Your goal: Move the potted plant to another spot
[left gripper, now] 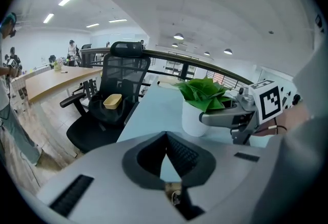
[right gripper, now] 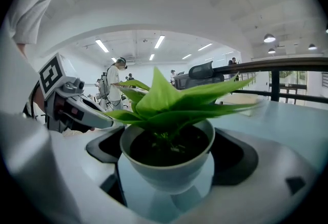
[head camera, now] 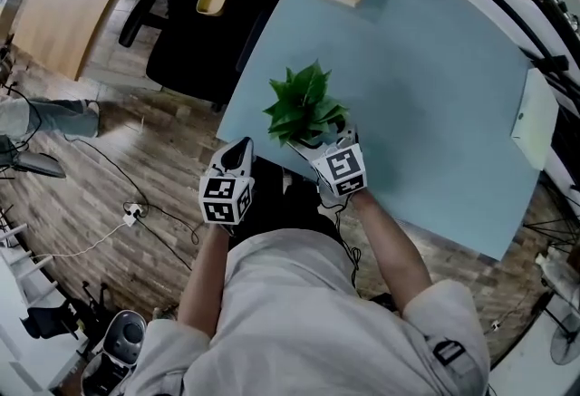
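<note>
Presently potted plant [right gripper: 167, 170] is gripped at rim between right gripper [head camera: 324, 146] fingers [right gripper: 237, 159], on surface [head camera: 435, 95]; left gripper [left gripper: 165, 142] fingers are closed together, empty.

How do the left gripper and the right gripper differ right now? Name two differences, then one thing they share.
The left gripper has its jaws shut together on nothing. The right gripper has its jaws clasped on the potted plant, one on each side of its white pot. The left gripper hangs by the table's near corner, apart from the plant, while the right gripper reaches over the table. Both are the same grey two-jaw design.
</note>
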A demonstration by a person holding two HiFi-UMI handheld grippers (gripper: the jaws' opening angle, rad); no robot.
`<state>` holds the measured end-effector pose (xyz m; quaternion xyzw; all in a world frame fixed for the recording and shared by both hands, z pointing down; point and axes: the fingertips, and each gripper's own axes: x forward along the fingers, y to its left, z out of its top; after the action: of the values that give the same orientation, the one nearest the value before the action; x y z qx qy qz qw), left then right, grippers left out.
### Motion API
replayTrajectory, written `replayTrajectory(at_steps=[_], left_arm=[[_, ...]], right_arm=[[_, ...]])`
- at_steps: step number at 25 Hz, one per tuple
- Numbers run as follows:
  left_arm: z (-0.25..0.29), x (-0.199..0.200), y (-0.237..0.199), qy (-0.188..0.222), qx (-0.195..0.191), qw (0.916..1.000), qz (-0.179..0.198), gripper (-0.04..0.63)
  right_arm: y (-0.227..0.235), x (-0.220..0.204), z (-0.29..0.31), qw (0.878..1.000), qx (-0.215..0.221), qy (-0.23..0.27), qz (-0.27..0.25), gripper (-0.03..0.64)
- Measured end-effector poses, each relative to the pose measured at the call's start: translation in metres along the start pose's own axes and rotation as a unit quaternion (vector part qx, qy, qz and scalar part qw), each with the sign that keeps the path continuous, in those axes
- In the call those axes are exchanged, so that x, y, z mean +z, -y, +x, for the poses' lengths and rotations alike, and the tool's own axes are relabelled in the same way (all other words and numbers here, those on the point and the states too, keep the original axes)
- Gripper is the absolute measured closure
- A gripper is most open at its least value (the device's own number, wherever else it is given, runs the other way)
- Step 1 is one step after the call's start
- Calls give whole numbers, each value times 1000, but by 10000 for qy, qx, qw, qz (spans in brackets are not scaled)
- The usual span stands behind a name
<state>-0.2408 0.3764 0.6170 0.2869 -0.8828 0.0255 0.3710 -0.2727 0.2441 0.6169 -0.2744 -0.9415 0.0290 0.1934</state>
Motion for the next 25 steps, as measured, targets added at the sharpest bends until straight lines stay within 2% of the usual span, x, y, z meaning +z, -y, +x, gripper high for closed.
replayTrajectory(at_steps=[13,25], left_arm=[[-5,35,31,372,-208,9987,296,584],[10,71,75,548,-844,9925,700,584]], right_arm=[[9,60,-41,9960,-292,845,-31,95],[28,105,-94,9872,-896,1309,-153,94]])
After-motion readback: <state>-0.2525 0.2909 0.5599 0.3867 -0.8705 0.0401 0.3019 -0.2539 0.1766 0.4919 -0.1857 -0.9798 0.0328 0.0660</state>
